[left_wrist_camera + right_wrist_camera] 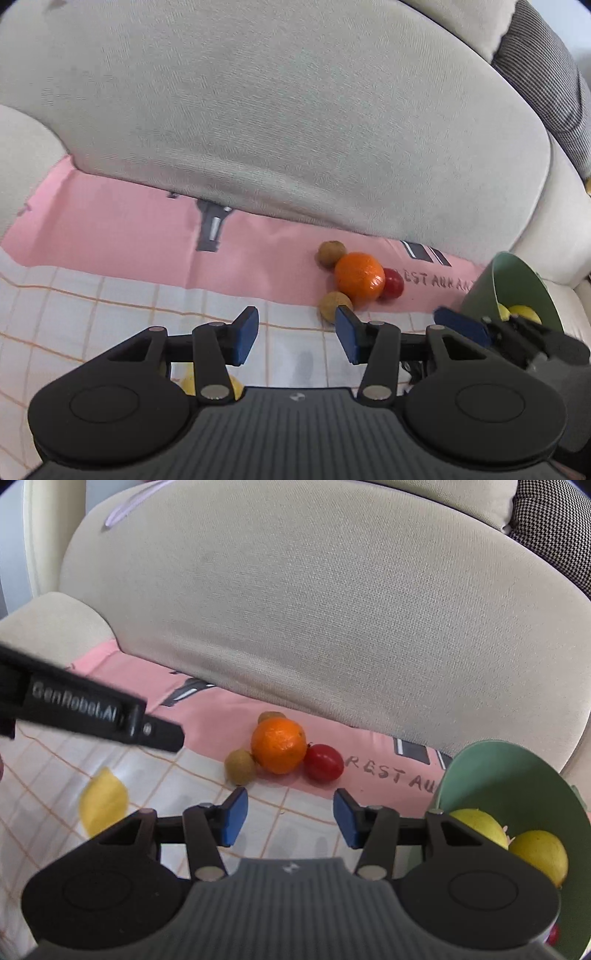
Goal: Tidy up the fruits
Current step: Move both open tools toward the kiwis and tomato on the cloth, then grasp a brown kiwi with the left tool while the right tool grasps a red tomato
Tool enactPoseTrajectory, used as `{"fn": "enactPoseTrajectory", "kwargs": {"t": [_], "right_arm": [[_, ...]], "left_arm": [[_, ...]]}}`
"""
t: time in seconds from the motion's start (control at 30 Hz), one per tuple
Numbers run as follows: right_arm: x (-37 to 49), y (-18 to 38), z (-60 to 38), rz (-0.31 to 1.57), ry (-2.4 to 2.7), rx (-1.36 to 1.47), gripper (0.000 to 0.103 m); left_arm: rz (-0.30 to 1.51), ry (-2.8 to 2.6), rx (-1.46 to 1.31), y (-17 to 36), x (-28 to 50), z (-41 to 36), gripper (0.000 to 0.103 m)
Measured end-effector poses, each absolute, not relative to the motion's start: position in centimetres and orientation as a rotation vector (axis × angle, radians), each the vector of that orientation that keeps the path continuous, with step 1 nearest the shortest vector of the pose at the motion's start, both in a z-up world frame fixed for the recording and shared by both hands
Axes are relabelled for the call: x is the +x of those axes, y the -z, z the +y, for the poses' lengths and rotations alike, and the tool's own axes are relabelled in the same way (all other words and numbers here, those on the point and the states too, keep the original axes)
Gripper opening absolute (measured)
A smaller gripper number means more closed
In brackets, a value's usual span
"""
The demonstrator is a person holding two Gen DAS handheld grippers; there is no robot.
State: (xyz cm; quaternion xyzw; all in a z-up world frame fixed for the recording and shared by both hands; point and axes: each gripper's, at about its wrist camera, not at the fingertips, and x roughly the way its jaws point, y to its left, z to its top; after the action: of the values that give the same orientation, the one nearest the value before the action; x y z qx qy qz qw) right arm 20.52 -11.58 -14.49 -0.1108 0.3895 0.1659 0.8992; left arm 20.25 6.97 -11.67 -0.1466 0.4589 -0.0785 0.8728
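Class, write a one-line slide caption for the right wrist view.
Open right gripper faces a round orange, red tomato and brown kiwi beside a green bowl of yellow lemons.

This is a home living room: a beige upholstered sofa [332,609] fills both views, with a houndstooth cushion [546,74] at its upper right corner. A pink-and-checked cloth [221,716] is spread over the seat, where an orange [279,744] and a green bowl [517,775] holding 2 lemons [543,853] sit.
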Motion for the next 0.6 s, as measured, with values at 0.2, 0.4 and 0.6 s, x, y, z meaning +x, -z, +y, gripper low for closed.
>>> {"fn": "enactPoseTrajectory", "kwargs": {"t": [0.2, 0.4, 0.6], "right_arm": [[21.8, 15.6, -11.6, 0.805, -0.346, -0.257, 0.041], [21.9, 16.5, -10.9, 0.779, -0.338, -0.343, 0.041], [22.3, 17.4, -10.7, 0.752, -0.347, -0.429, 0.037]], "left_arm": [[0.975, 0.240, -0.273, 12.6, 21.3, 5.6, 0.050], [0.998, 0.286, -0.207, 13.4, 22.4, 4.0, 0.045], [1.026, 0.303, -0.171, 14.2, 23.5, 3.2, 0.039]]}}
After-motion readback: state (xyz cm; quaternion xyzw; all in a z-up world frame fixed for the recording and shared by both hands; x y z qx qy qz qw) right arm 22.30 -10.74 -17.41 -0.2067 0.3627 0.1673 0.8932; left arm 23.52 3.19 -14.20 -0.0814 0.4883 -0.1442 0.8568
